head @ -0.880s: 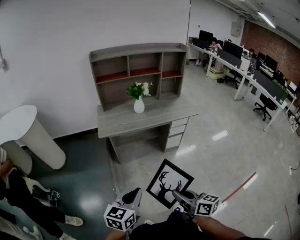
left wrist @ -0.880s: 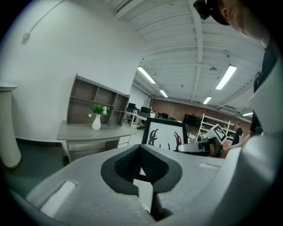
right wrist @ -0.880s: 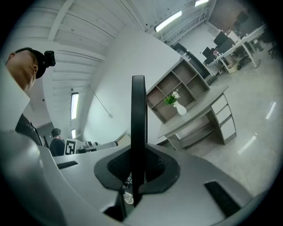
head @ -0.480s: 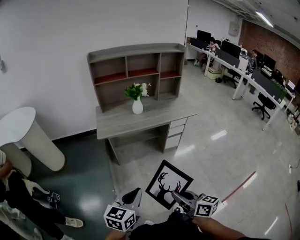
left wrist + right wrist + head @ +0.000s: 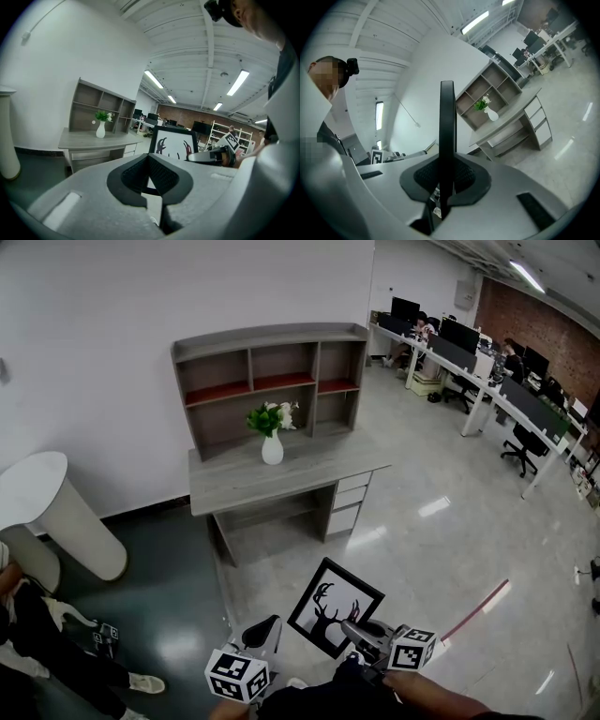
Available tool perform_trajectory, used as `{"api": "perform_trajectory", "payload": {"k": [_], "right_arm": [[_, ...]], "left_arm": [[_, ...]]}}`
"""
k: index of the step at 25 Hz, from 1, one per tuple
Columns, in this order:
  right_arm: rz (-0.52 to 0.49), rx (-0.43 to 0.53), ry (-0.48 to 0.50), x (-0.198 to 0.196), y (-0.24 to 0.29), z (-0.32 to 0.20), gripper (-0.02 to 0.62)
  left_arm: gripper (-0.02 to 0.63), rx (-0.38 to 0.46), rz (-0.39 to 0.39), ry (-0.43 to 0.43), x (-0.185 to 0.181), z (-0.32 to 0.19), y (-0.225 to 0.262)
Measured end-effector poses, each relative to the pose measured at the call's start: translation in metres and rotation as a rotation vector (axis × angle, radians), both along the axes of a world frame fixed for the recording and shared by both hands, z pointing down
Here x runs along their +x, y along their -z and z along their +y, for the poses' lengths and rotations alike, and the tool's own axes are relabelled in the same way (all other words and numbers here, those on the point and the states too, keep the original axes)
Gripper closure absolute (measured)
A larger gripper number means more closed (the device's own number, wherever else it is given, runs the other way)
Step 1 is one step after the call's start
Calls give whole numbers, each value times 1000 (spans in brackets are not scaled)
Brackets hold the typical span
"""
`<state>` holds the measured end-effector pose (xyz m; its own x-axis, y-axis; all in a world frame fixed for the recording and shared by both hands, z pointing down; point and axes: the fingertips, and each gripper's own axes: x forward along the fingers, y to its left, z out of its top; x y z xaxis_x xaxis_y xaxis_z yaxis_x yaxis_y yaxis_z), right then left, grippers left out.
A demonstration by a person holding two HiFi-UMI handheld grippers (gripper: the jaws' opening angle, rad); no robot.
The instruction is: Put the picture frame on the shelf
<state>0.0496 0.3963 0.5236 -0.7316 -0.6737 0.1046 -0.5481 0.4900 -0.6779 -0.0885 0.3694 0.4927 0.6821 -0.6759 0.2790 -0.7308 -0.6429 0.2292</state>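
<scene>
- Closest in, the right gripper (image 5: 354, 629) is clamped on the lower right edge of the black square picture frame with the white deer-silhouette print (image 5: 333, 604). The right gripper view shows the frame edge-on between the pads.
- So the frame's held in the air, tilted, over the glossy grey floor (image 5: 450, 521) and well short of the desk.
- The left gripper (image 5: 266, 623) sits just left of the frame, jaws closed together with nothing in them, and it isn't touching the frame.
- Further out there's a grey wooden desk with drawers (image 5: 291, 474) against the white wall, with a white vase of green and white flowers (image 5: 272, 448) on top.
- The grey wooden shelf unit with open cubbies (image 5: 270, 371) stands along the back of the desk, right behind the vase.
- Way off to the right are rows of white office desks with dark monitors (image 5: 487, 371).
</scene>
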Motion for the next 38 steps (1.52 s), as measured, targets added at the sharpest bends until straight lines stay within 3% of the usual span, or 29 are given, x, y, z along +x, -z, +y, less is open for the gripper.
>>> {"api": "perform_trajectory", "payload": {"k": [28,38], "right_arm": [[-21,-31,-18,-8,-5,-1,549],[-48,-33,10,-9,-7,-36,549]], "left_arm": [[597,-32,39,15,-15,2,-12],[597,-46,20,47,-15,-19,-17]]}}
